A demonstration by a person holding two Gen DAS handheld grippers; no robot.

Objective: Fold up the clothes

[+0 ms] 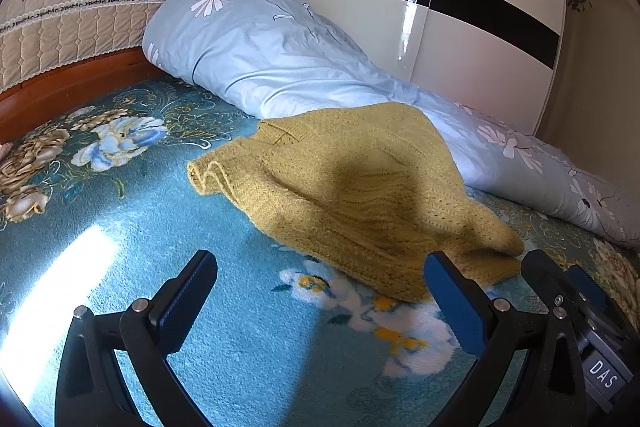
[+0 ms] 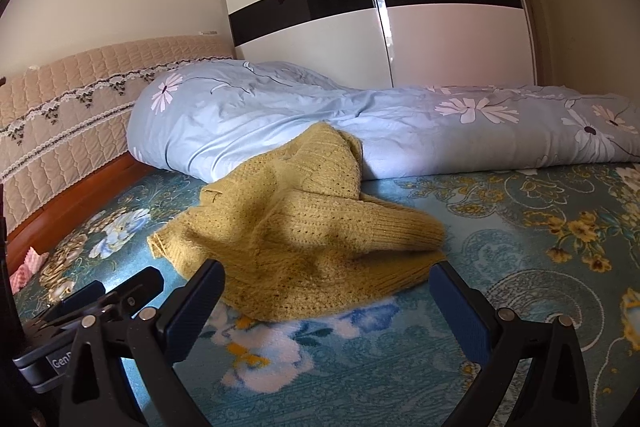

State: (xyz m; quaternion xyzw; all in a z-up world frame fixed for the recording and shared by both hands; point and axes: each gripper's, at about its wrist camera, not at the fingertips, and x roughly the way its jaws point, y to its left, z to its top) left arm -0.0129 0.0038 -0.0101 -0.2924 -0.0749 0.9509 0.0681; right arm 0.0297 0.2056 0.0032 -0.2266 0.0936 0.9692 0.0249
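1. Nearest the lens in the left wrist view, the left gripper [image 1: 320,283] has its two dark fingers spread wide with nothing between them, hovering over the teal flowered bedspread [image 1: 132,211].
2. From the right wrist view, the right gripper [image 2: 328,291] is likewise spread wide and empty; the other tool shows at about 8 o'clock beside it.
3. Between and ahead of both tools, at 12 o'clock, lies the yellow knitted sweater [image 2: 304,227], rumpled in a heap; its far edge rides up against the pale blue quilt [image 2: 420,131] rolled along the bed's far side.
4. Folding looks barely begun: the sweater is bunched, one sleeve end [image 1: 204,175] trails toward 9 o'clock in the left view, and no neat crease shows. Spreading it flat and all folds seem left to do.
5. Both tools sit low and side by side, tips aimed at the sweater's near hem, close to it but not touching as far as I can judge.
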